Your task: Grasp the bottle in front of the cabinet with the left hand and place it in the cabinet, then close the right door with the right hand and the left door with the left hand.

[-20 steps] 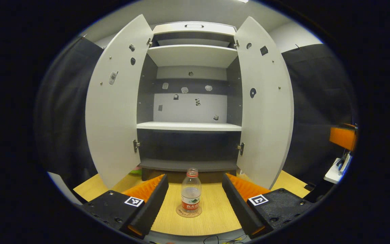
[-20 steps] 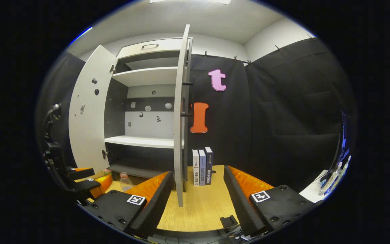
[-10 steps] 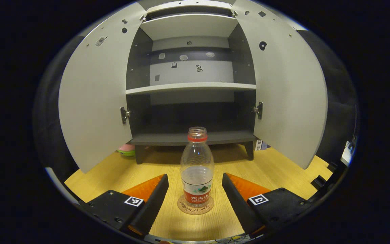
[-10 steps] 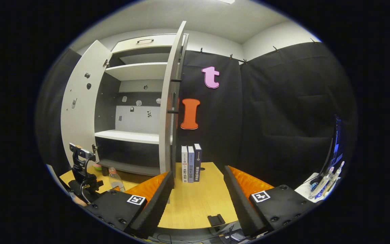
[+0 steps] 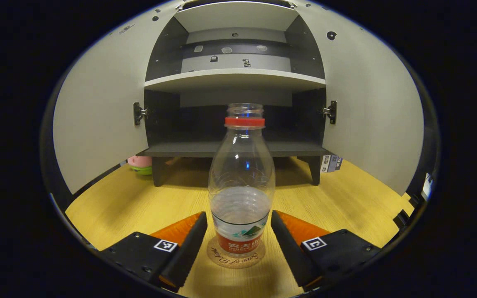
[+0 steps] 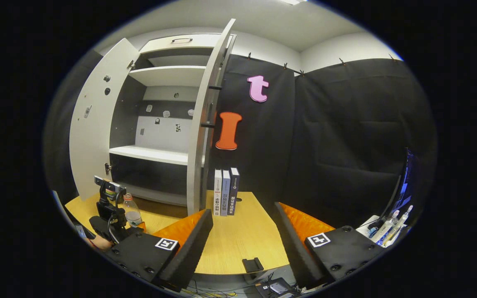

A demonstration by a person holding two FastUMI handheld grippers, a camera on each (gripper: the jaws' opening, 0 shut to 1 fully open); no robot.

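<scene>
- Now flanking the bottle with the left gripper, fingers spread and sitting just beside its lower body, one on each side, not pinching yet.
- Standing upright on a round coaster on the table, between the fingertips, capless and partly filled with water.
- Facing the cabinet straight ahead beyond the fingers, both doors swung wide, dark bottom shelf lying bare behind the bottle's neck.
- Hanging back with the right gripper, fingers spread over bare table, holding nothing; right door standing edge-on just ahead and left of its fingers, books upright ahead of them.
- Judging progress: barely beginning, with nothing completed so far.
- Remaining: squeezing on the bottle, lifting, setting it on a shelf, letting go, then pushing the right door closed with the right gripper and the left door with the left.
- Minding the open neck while lifting, since tilting risks spilling.
</scene>
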